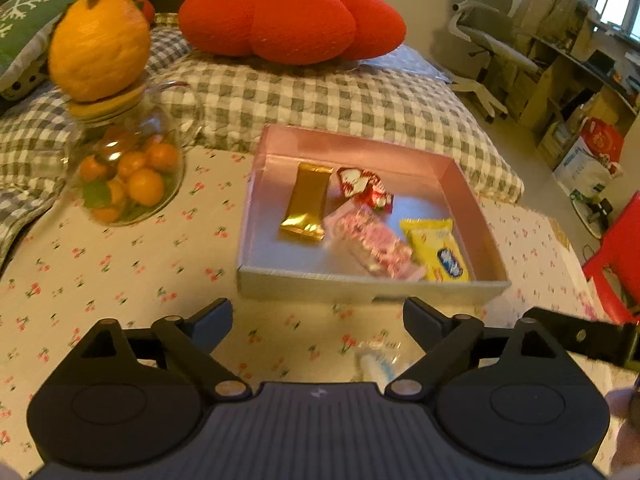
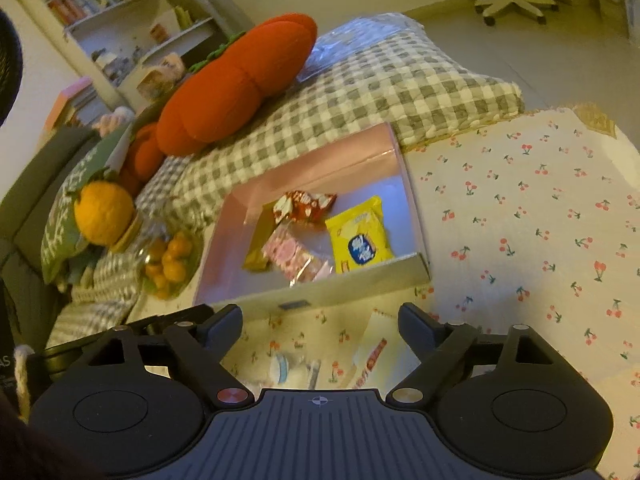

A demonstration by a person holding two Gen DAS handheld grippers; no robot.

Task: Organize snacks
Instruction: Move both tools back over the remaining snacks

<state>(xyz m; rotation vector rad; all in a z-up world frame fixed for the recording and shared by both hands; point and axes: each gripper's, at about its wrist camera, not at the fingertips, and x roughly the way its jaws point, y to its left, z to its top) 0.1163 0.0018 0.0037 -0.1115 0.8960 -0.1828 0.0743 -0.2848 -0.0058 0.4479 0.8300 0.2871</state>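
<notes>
Presently, both tools are seen with fingers spread wide, nothing between them: left gripper (image 1: 318, 316), right gripper (image 2: 320, 322). The pink tray (image 1: 360, 282) is found at 12 o'clock of the left gripper on the cherry-print cloth (image 1: 120, 264). Inside it are noted a gold packet (image 1: 306, 202), a red wrapper (image 1: 364, 188), a pink packet (image 1: 372, 246) and a yellow packet (image 1: 438, 250) at its 5 o'clock corner. A clear-wrapped snack (image 2: 288, 366) and a pale packet (image 2: 374, 354) lie between the right fingers, outside the tray. A jar of oranges (image 1: 128, 176) stands at the tray's 9 o'clock.
</notes>
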